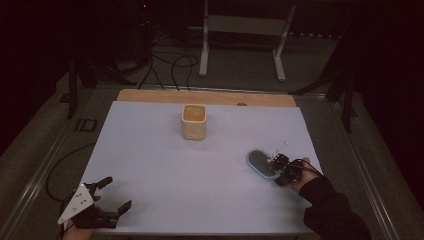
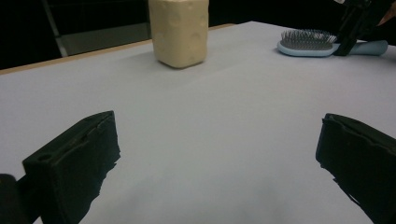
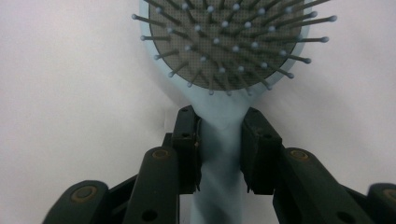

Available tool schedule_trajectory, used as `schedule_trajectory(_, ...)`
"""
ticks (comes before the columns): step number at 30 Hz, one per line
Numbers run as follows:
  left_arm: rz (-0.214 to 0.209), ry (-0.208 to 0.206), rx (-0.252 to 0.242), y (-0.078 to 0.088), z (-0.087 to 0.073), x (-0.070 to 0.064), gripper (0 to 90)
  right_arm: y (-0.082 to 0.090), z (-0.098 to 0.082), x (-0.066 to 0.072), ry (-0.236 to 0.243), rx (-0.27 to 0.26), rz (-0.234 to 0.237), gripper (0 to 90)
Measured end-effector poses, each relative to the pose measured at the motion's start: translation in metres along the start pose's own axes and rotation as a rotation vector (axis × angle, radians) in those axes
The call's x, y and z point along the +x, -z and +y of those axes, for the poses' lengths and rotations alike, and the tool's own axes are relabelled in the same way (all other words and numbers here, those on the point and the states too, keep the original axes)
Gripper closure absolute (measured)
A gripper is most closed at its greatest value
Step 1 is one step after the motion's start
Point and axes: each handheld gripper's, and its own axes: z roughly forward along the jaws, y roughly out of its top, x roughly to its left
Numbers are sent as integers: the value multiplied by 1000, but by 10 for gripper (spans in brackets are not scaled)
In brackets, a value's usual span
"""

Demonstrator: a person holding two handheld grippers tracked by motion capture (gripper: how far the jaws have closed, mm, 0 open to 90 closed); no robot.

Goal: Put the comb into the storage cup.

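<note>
A light blue hairbrush (image 1: 262, 163) lies bristles-up on the white sheet at the right of the table. My right gripper (image 1: 280, 167) is shut on its handle just below the head; in the right gripper view both jaws press the handle (image 3: 220, 140) under the grey bristle pad (image 3: 224, 42). My left gripper (image 1: 112, 195) rests open at the near left corner with nothing between its fingers (image 2: 74, 163). A cream square cup (image 1: 194, 121) stands upright at the middle back; the left gripper view shows the cup (image 2: 180, 30) and the hairbrush (image 2: 308, 44) far ahead.
The white sheet (image 1: 165, 165) covers a wooden tabletop whose far edge (image 1: 150, 95) shows. Cables and a white stand (image 1: 245, 30) are on the floor beyond. Open sheet lies between the two grippers and in front of the cup.
</note>
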Motion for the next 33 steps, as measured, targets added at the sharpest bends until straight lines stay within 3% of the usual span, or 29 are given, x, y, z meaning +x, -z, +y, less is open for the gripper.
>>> schedule_trajectory(3, 0, 0, 1, 0, 0, 0, 0, 0, -2, 0, -26, -15, 5, 707)
schedule_trajectory(6, 2, 2, -3, 0, 0, 0, 0, 1, -4, 1, -14, -27, -10, 707)
schedule_trajectory(12, 3, 7, -5, 0, 0, 1, 0, 4, -6, 0, -58, -97, 27, 707)
schedule_trajectory(19, 4, 7, -4, 1, 0, 1, 0, 12, 1, 6, -45, -171, 47, 707)
schedule_trajectory(28, 3, 8, -5, 1, 0, 1, 0, 16, 15, 18, -18, -283, 130, 707)
schedule_trajectory(33, 4, 6, -5, 1, 0, 1, 0, 19, 26, 25, -4, -337, 153, 707)
